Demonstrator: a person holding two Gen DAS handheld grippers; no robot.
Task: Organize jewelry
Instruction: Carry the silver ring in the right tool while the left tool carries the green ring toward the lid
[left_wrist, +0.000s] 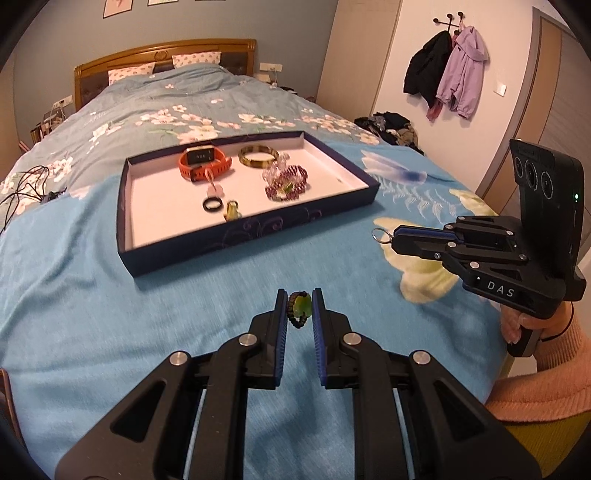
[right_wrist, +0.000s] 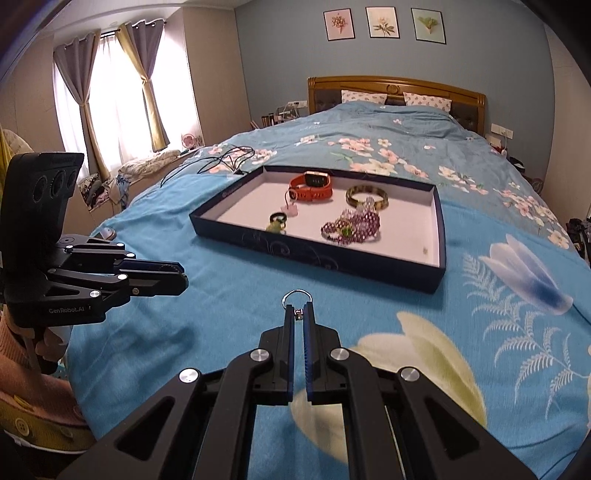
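Observation:
A dark blue tray (left_wrist: 236, 240) (right_wrist: 332, 258) with a white floor lies on the bed. It holds an orange watch (left_wrist: 203, 164) (right_wrist: 312, 186), a gold bangle (left_wrist: 258, 157) (right_wrist: 365, 195), purple bead bracelets (left_wrist: 286, 182) (right_wrist: 351, 225), a black ring (left_wrist: 213, 204) and a green piece (left_wrist: 232, 210). My left gripper (left_wrist: 299, 306) (right_wrist: 183, 277) is shut on a green bead ring (left_wrist: 301, 308), in front of the tray. My right gripper (right_wrist: 298, 310) (left_wrist: 394, 236) is shut on a silver ring (right_wrist: 296, 295) (left_wrist: 378, 235), right of the tray.
The blue floral bedspread (left_wrist: 110, 295) covers the bed. Black cables (left_wrist: 26, 188) (right_wrist: 221, 162) lie at the tray's far left. Clothes (left_wrist: 391, 125) are piled at the bed's right side. A wooden headboard (right_wrist: 395, 88) stands at the far end.

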